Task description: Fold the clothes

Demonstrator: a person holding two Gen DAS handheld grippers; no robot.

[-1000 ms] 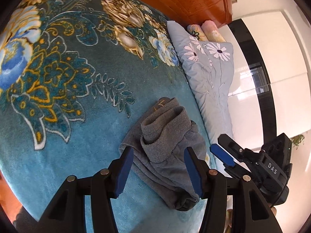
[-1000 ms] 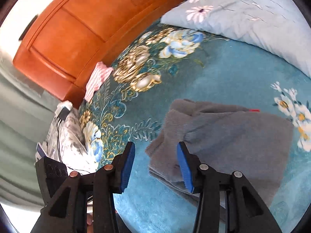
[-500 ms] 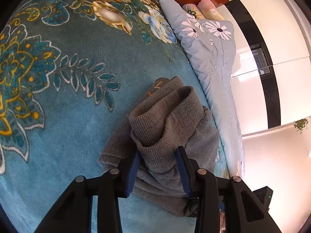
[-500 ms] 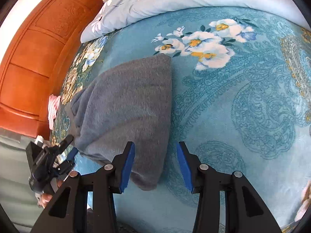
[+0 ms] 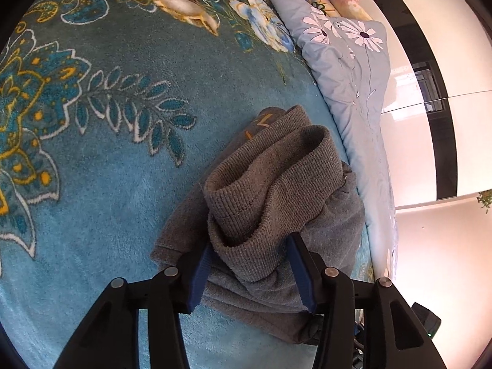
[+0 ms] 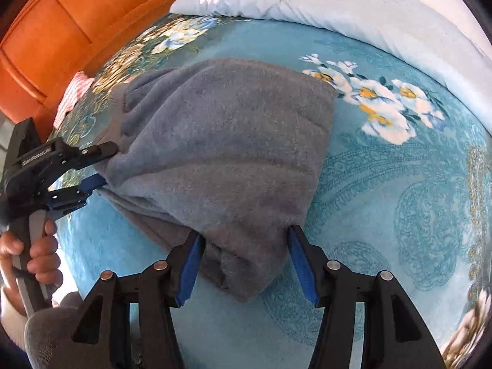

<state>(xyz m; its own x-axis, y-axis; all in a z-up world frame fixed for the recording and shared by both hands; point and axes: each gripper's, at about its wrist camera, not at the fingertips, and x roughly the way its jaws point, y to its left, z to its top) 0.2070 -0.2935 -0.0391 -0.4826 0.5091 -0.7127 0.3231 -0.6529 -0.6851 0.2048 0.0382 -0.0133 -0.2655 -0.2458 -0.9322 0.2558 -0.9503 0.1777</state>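
A grey fleece garment [image 6: 224, 141] lies folded on the teal floral blanket [image 5: 92, 184]. Its ribbed cuff [image 5: 267, 190] bulges up toward the left wrist camera. My left gripper [image 5: 250, 273] is open, with that ribbed fold sitting between its blue pads [image 5: 198, 272]. The right wrist view shows the left gripper [image 6: 98, 166] at the garment's left edge, with a hand [image 6: 40, 255] on its handle. My right gripper [image 6: 246, 264] is open, its fingers straddling the garment's near corner [image 6: 243, 264]. The cloth fills the gap between its pads.
A light-blue daisy quilt [image 5: 347, 70] lies along the far side of the bed [image 6: 353, 6]. The orange wooden headboard [image 6: 61, 30] stands behind, with a pink checked cloth [image 6: 72, 95] near it. White wardrobe doors [image 5: 446, 138] are past the bed's edge.
The left gripper came down onto the ribbed cuff, narrowed, then widened again. The right gripper swung round to the garment's near corner and opened wider around it.
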